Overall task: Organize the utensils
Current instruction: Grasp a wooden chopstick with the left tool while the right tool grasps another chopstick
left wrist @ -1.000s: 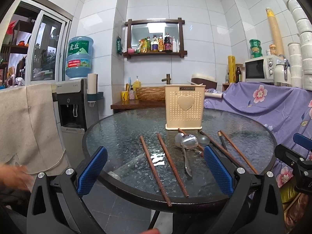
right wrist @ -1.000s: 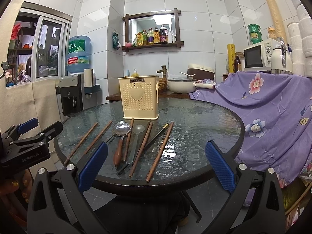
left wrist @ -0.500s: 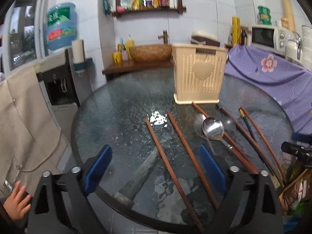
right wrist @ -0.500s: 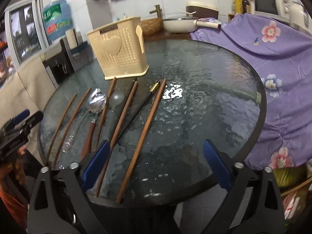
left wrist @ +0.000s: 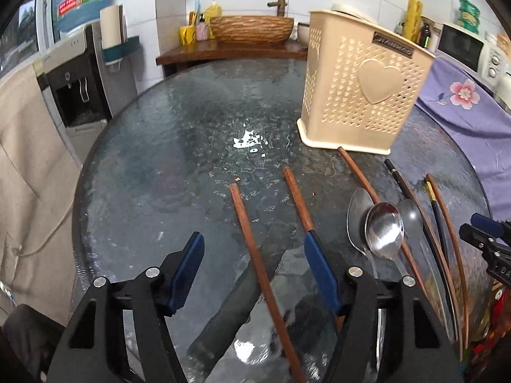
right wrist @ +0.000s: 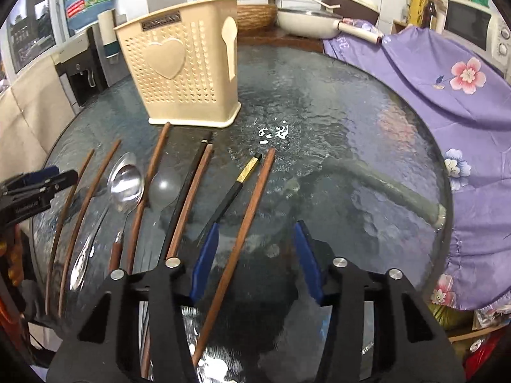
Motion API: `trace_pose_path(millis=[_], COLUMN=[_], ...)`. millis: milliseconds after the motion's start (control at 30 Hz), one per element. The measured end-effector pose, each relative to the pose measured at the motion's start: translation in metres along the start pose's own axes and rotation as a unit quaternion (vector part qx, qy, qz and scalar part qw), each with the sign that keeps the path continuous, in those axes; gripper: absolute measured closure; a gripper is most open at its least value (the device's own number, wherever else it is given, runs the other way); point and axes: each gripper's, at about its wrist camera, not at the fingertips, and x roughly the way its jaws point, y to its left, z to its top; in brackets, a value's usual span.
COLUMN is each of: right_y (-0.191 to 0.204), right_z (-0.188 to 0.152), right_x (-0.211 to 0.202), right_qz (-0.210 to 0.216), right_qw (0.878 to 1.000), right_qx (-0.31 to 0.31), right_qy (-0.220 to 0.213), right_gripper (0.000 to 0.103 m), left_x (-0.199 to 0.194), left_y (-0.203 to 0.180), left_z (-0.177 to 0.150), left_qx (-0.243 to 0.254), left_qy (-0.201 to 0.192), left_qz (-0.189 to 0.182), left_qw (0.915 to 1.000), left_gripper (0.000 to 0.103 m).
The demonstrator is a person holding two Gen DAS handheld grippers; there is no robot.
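A cream utensil holder with a heart stands on the round glass table; it also shows in the right wrist view. Brown and black chopsticks and metal spoons lie in a row before it. My left gripper is open, low over the table, with the leftmost brown chopstick between its fingers. My right gripper is open, with the rightmost brown chopstick between its fingers. Neither touches a chopstick.
A black chopstick with a gold band lies just left of the right gripper. A purple flowered cloth covers furniture to the right. A water dispenser stands left of the table. A counter with a woven basin is behind.
Both grippers have moved forward and down over the table, each coming to straddle a brown chopstick. The jaws have narrowed a little but stay open.
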Motion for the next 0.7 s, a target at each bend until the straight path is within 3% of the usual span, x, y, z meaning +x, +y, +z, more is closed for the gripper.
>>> trace_pose_path(millis=[267, 700], right_y=[0.001, 0.004], right_z=[0.013, 0.027], right_x=[0.027, 0.04], right_qz=[-0.001, -0.006], right_qw=[0.999, 0.999], right_qx=[0.024, 0.023], right_qy=[0.027, 0.026], right_gripper=[0.069, 0.084], left_x=[0.019, 0.032], left_y=[-0.006, -0.012], left_z=[0.008, 0.022], left_qx=[0.005, 0.011], left_qy=[0.022, 0.022], left_qz=[0.011, 0.023], left_qw=[0.9997, 0.9994], left_gripper=[0.058, 0.072])
